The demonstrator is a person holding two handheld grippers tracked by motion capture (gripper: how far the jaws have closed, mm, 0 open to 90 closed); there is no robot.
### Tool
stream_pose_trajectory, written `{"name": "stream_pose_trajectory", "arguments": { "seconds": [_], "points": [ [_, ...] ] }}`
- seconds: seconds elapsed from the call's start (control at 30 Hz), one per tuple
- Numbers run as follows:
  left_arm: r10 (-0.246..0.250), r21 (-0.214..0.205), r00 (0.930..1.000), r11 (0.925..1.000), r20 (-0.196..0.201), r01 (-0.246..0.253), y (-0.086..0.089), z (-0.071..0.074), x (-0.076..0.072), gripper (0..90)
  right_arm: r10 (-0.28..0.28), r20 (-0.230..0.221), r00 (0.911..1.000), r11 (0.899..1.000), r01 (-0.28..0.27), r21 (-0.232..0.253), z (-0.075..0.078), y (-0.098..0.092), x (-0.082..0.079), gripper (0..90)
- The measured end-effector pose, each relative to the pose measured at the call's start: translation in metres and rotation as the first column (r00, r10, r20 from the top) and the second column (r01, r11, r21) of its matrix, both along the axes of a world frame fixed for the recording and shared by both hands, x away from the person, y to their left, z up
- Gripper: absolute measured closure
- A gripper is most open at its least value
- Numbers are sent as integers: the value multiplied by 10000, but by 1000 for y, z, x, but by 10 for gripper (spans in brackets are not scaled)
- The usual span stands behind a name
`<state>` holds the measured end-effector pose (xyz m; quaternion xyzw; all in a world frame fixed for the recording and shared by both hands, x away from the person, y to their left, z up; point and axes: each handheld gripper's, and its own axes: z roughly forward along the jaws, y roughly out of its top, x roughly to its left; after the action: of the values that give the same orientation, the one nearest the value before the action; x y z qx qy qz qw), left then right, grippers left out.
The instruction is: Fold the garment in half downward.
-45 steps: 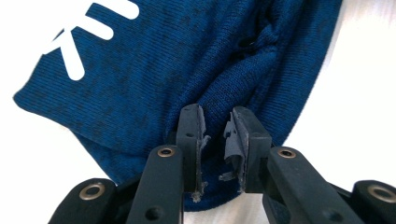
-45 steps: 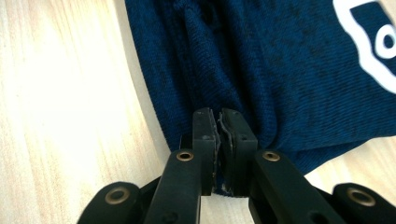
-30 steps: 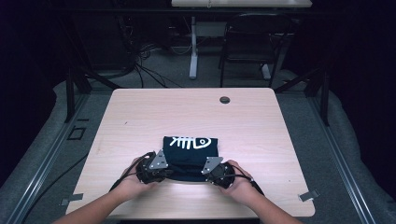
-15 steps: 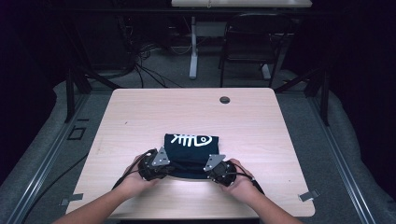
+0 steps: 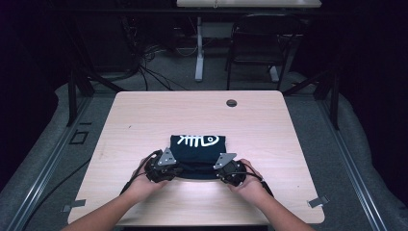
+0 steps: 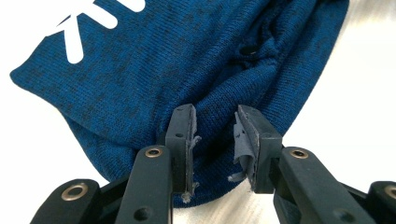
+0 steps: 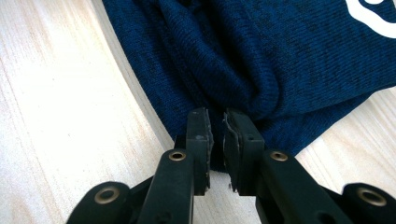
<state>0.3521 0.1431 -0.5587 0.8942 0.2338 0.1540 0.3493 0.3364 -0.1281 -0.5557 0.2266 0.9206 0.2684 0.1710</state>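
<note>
On the near half of the pale wooden tabletop (image 5: 144, 120) lies a folded dark blue knitted garment with a white fish-skeleton print (image 5: 198, 150), its printed side turned toward the far edge. Both hands come in from the bottom of the high view and hold their tongs at the garment's near edge, the left tongs (image 5: 174, 166) at its near left corner and the right tongs (image 5: 217, 171) at its near right corner. In the left gripper view the left tongs (image 6: 215, 140) stand apart with a bunched fold of blue knit between them; their jaws have just been opening, and the worn grey pads (image 6: 243, 140) do not press on the cloth. In the right gripper view the right tongs (image 7: 216, 140) show a narrow gap with a gathered ridge of fabric at their tips; they too have just been opening, and the pads stand clear of the knit. A small round dark grommet (image 5: 232, 102) sits in the tabletop near the far edge, well apart from the garment.
</note>
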Motion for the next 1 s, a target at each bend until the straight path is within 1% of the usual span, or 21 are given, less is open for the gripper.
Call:
{"name": "stream_pose_trajectory", "arguments": {
  "seconds": [0.1, 0.2, 0.27, 0.33, 0.47, 0.53, 0.6, 0.63, 0.67, 0.73, 0.77, 0.8, 0.83, 0.9, 0.93, 0.97, 1.0],
  "points": [
    [117, -22, 9999, 9999, 39, -117, 0, 0, 1, 660, -33, 39, 10000, 10000, 33, 38, 1, 0, -1, 789],
    [121, -36, 9999, 9999, 21, -121, -1, 0, 1, 650, -45, 44, 10000, 10000, 44, 36, 1, 0, -1, 784],
    [157, -94, 9999, 9998, -32, -157, -1, 0, 0, 621, -43, 31, 10000, 10000, 43, 9, 2, -1, -1, 775],
    [176, -156, 9998, 9997, -78, -177, -1, 0, 0, 605, -98, 37, 9999, 9999, 98, 90, 2, -1, -1, 769],
    [166, -338, 9994, 9993, -305, -176, 0, 3, -2, 595, -100, 75, 9999, 10000, 100, -5, 3, -2, -1, 766],
    [130, -331, 9994, 9994, -308, -140, 0, 3, -3, 594, -170, 78, 9998, 9998, 169, 98, 2, -3, -1, 766],
    [138, -327, 9994, 9994, -331, -149, 1, 4, -4, 587, -149, 70, 9999, 9999, 148, 35, 3, -4, 0, 765],
    [134, -384, 9995, 9992, -295, -145, 2, 5, -6, 586, -184, 82, 9998, 9998, 184, 36, 3, -5, 0, 761],
    [136, -499, 9991, 9986, -402, -156, 3, 5, -7, 584, -226, 88, 9997, 9997, 225, 97, 3, -5, 0, 759],
    [232, -829, 9983, 9962, -539, -277, 6, 6, -9, 574, -272, 86, 9996, 9996, 271, 71, 4, -7, 0, 758],
    [298, -915, 9980, 9952, -559, -348, 8, 7, -10, 572, -355, 92, 9993, 9991, 353, 234, 3, -8, 0, 754],
    [369, -1071, 9972, 9933, -653, -438, 10, 8, -12, 569, -324, 80, 9994, 9994, 323, 152, 4, -9, 1, 750],
    [414, -1180, 9968, 9918, -690, -494, 12, 9, -12, 565, -311, 49, 9995, 9994, 310, 169, 5, -10, 1, 746],
    [474, -1252, 9962, 9905, -725, -563, 15, 10, -13, 562, -347, 78, 9994, 9992, 345, 206, 5, -10, 0, 737],
    [626, -1404, 9934, 9872, -959, -757, 20, 11, -14, 563, -267, 8, 9996, 9995, 267, 182, 7, -11, -2, 717],
    [693, -1452, 9926, 9859, -993, -834, 22, 12, -15, 563, -286, 9, 9996, 9994, 286, 213, 7, -11, -3, 712],
    [741, -1418, 9931, 9861, -912, -866, 24, 13, -15, 563, -274, -3, 9996, 9994, 274, 195, 9, -12, -4, 709]
  ]
}}
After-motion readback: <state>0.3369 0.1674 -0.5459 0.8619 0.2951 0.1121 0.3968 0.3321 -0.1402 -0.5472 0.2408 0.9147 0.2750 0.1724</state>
